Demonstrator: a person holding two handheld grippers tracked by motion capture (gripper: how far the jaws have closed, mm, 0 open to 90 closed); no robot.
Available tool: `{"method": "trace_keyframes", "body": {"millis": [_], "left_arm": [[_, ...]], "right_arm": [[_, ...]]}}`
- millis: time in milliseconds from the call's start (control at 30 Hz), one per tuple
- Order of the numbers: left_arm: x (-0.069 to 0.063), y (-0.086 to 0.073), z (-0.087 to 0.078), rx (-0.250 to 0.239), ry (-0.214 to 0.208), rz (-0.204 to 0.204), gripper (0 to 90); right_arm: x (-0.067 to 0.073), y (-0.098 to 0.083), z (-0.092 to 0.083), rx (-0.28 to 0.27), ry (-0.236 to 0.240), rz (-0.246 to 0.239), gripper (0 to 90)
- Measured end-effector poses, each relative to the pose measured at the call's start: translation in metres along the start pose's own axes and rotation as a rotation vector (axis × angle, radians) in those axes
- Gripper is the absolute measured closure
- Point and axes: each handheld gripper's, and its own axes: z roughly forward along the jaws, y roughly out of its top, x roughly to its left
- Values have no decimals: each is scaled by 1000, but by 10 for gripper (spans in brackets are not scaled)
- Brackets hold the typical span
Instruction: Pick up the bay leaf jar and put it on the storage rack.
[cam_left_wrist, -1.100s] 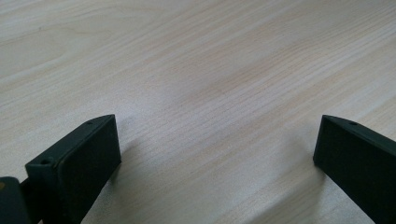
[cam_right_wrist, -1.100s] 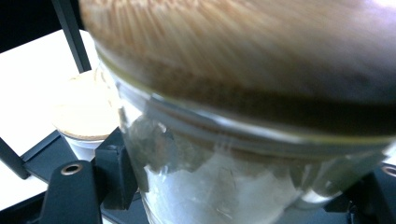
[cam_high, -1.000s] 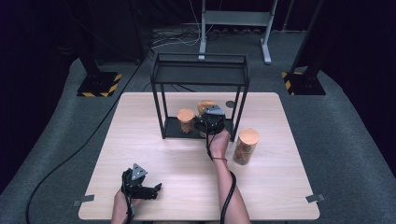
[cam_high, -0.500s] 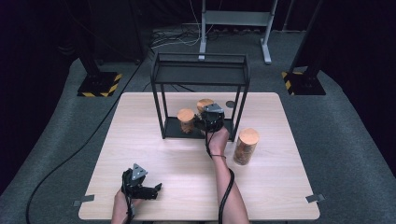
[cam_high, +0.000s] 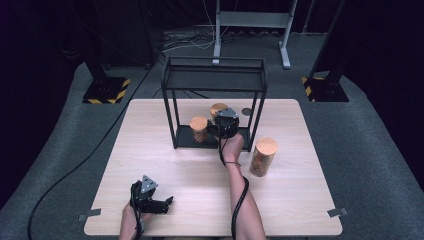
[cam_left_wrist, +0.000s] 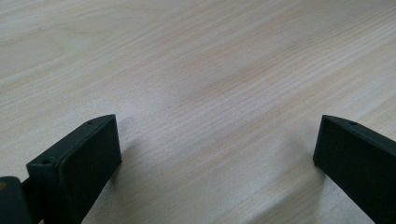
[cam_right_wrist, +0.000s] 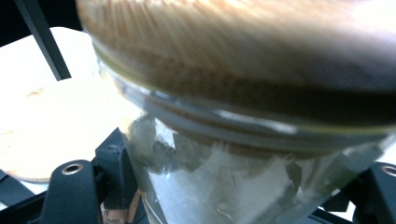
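Right gripper view shows the right tool (cam_right_wrist: 224, 186) clamped on a glass jar (cam_right_wrist: 243, 154) just below its wooden lid, on the black rack's (cam_high: 215, 80) bottom shelf: rigid, slick, breakable, best held mid-body, while the left tool (cam_high: 150, 200) rests wide open on the tabletop (cam_high: 300, 200).

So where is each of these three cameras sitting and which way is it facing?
High view: above the person's side, looking forward and down on the table, black rack, three jars; both forearms, left gripper, right gripper.
Left gripper view: on that gripper, facing bare tabletop between its open jaws.
Right gripper view: on that gripper, close against a wood-lidded glass jar clamped between its jaws.
Shared: the high and right gripper views both show that jar.
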Motion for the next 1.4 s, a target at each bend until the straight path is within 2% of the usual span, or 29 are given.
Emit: {"method": "trace_keyframes", "body": {"millis": [733, 1400], "left_arm": [[0, 0, 0, 0, 0, 1, 0], [0, 0, 0, 0, -1, 2, 0]], "right_arm": [[1, 5, 11, -7, -2, 7, 249], [2, 5, 12, -2, 1, 16, 249]]}}
